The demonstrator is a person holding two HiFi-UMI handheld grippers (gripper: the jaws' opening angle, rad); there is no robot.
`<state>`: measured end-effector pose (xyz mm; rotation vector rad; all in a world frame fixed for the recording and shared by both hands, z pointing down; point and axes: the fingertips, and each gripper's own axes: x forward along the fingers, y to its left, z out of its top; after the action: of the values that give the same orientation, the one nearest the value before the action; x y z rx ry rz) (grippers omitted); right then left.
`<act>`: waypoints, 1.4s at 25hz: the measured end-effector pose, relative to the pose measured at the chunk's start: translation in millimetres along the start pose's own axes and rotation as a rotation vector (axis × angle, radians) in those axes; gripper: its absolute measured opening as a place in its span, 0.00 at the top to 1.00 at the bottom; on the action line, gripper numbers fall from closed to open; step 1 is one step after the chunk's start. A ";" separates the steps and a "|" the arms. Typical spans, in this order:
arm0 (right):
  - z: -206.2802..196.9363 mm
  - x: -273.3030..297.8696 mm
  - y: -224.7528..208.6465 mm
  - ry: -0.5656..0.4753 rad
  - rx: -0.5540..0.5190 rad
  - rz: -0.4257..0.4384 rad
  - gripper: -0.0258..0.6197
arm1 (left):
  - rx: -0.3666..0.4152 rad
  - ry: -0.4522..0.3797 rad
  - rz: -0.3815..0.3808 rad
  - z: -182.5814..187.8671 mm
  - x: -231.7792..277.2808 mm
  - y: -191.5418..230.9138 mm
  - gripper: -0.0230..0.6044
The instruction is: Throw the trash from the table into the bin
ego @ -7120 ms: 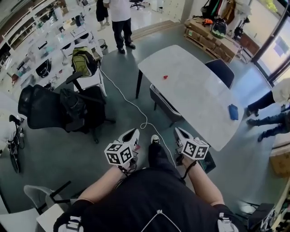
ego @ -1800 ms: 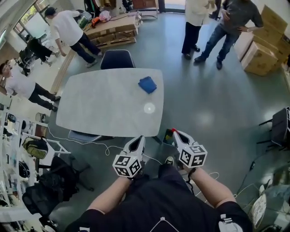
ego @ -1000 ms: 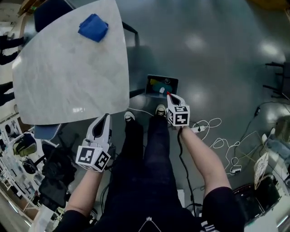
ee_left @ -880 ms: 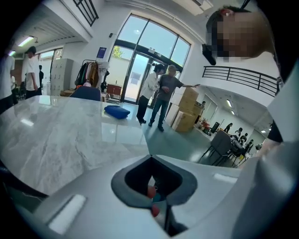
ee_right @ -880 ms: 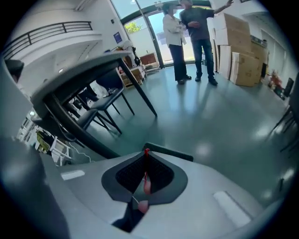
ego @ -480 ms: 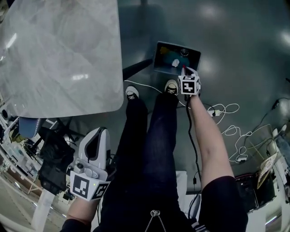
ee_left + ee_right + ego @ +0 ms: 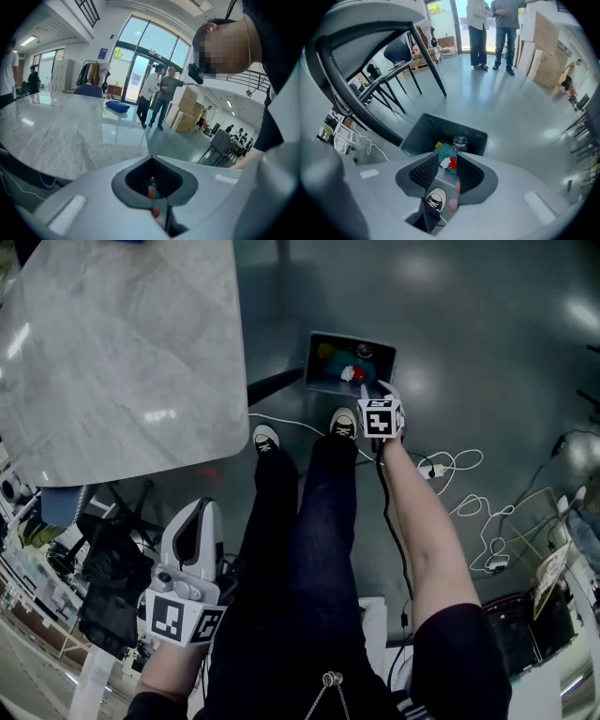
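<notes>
Right tongs point(image 7: 379, 388): over the bin point(image 7: 323, 339); the jaws have just been opening and stand wide, pressing on nothing.
Red scrap point(image 7: 451, 163): seen through the gap, among the rubbish in the bin, at 12 o'clock from the tongs.
Left tongs point(image 7: 201, 510): jaws together, empty, at 7 o'clock.
Doing it well: aim over the bin's middle, jaws apart.
Hard to tell: whether the scrap has landed; the blue thing point(image 7: 117, 107) on the worktop point(image 7: 122, 362) is mostly cut off overhead.

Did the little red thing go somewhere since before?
Yes. The red scrap went from the table down into the bin, just beyond the right tongs, whose jaws have just been opening with nothing between them.
</notes>
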<state>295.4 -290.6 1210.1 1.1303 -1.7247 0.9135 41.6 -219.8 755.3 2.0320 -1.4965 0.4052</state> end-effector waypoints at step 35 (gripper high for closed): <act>220.2 -588.2 301.4 -0.356 -0.214 0.512 0.92 | 0.043 -0.270 -0.066 228.2 -176.1 -39.9 0.96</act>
<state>85.5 -206.9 551.1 0.7488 -2.4103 0.8269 0.7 -215.9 467.2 2.2338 -1.5820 0.1415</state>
